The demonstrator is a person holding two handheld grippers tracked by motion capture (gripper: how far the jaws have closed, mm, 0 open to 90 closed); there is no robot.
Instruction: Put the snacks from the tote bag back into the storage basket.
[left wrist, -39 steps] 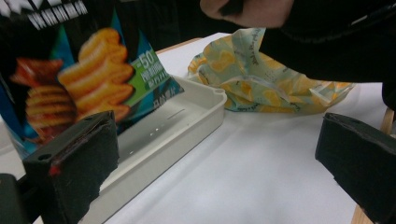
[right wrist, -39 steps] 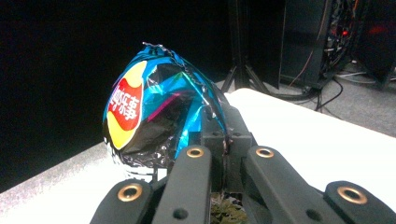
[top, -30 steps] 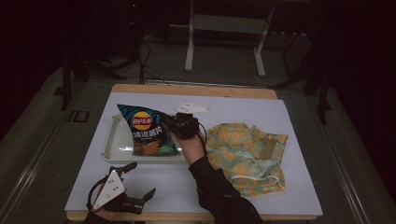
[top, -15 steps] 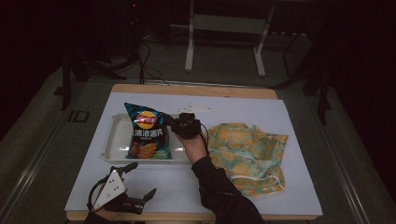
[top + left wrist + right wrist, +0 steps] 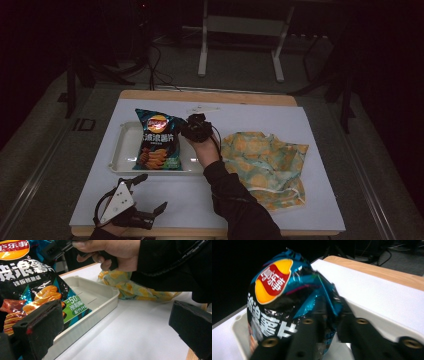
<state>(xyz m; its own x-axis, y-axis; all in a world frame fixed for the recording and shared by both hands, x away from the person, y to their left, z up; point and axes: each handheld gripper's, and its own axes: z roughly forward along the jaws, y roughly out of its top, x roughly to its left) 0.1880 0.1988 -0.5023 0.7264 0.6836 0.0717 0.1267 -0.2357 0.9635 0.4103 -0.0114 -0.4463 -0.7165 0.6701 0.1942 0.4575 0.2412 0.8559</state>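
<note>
Right gripper [image 5: 192, 129] pinches chip bag [image 5: 157, 141] edge (bag standing in tray [image 5: 122, 159]); left gripper [image 5: 145, 200] wide open, empty, at bench [image 5: 280, 117] front.

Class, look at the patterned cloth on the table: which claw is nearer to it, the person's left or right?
Right. The right claw grips the chip bag just left of the cloth; the left claw rests open at the table's near left edge, farther away.

On my white table sheet [image 5: 310, 125] lies a crumpled yellow-and-teal patterned cloth [image 5: 265, 162] — beyond, a pale metal stand [image 5: 240, 30].
</note>
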